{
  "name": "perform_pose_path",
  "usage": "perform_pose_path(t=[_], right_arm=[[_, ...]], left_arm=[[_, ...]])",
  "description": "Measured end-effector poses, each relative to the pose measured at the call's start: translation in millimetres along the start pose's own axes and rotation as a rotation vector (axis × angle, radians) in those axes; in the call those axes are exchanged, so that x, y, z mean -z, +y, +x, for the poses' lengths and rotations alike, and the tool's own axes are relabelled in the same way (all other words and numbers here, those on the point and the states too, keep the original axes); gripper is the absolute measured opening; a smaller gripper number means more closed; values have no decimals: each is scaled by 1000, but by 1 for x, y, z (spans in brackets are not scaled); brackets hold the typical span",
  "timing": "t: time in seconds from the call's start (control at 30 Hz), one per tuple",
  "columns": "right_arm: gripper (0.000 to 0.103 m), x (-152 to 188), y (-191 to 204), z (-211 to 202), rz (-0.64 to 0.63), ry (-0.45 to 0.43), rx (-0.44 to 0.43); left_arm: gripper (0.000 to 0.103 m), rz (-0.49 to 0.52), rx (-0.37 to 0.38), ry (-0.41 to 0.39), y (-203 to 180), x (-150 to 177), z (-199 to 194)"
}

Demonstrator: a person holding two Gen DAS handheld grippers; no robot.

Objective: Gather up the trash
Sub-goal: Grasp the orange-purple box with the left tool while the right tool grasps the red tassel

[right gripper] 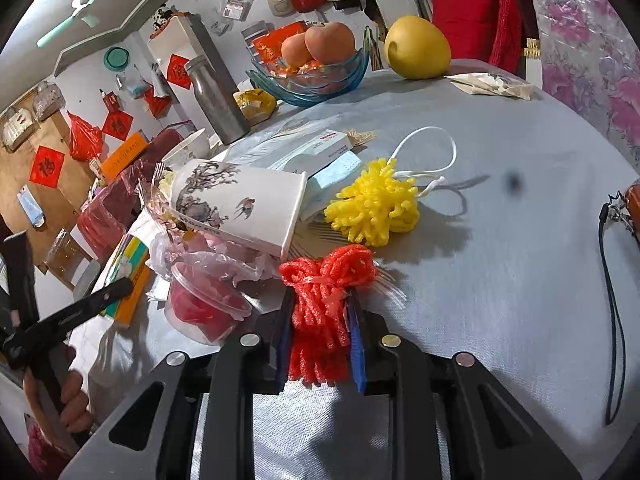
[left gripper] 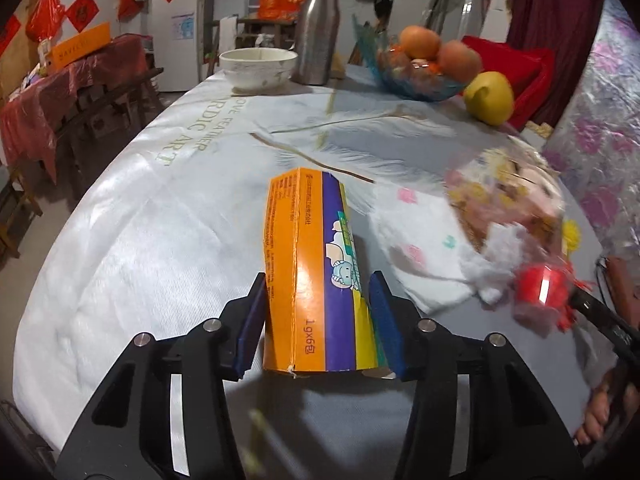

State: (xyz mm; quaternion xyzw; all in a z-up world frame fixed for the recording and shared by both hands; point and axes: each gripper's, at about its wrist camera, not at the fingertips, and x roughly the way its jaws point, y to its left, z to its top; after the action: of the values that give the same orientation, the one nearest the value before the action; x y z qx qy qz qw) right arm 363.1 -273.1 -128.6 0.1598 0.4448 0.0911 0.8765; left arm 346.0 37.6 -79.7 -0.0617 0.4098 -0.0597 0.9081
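My left gripper [left gripper: 318,294] is shut on an orange and purple carton [left gripper: 316,264], held just above the table. My right gripper [right gripper: 320,310] is shut on a red foam fruit net [right gripper: 326,296], low over the grey tablecloth [right gripper: 500,240]. Beside it lie a yellow foam net [right gripper: 374,206], a tipped white paper cup [right gripper: 240,204], a clear plastic tub with red inside [right gripper: 204,308], a blue face mask [right gripper: 336,168] and crumpled plastic wrap [right gripper: 208,256]. In the left wrist view the trash pile [left gripper: 504,208] is blurred at the right, with a white tissue [left gripper: 424,248].
At the far end stand a white bowl [left gripper: 258,68], a steel bottle [left gripper: 318,28], a blue glass fruit bowl [left gripper: 416,76] with apples, and a yellow pomelo [left gripper: 488,98]. A black cord [right gripper: 616,320] lies at the right. A floral plastic cover [right gripper: 592,48] hangs at the right.
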Motion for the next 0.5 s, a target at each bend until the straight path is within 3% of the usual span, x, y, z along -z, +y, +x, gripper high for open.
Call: perform_pose_path(t=[0.27,0.5], right_arm=[[24,12,33,-46,-72,-123,56],[24,14,81,-113,-174,-229,17]], left_arm=[[51,54,53,-120,-27,14,-68],[51,81,105,-260,-40,10,-145]])
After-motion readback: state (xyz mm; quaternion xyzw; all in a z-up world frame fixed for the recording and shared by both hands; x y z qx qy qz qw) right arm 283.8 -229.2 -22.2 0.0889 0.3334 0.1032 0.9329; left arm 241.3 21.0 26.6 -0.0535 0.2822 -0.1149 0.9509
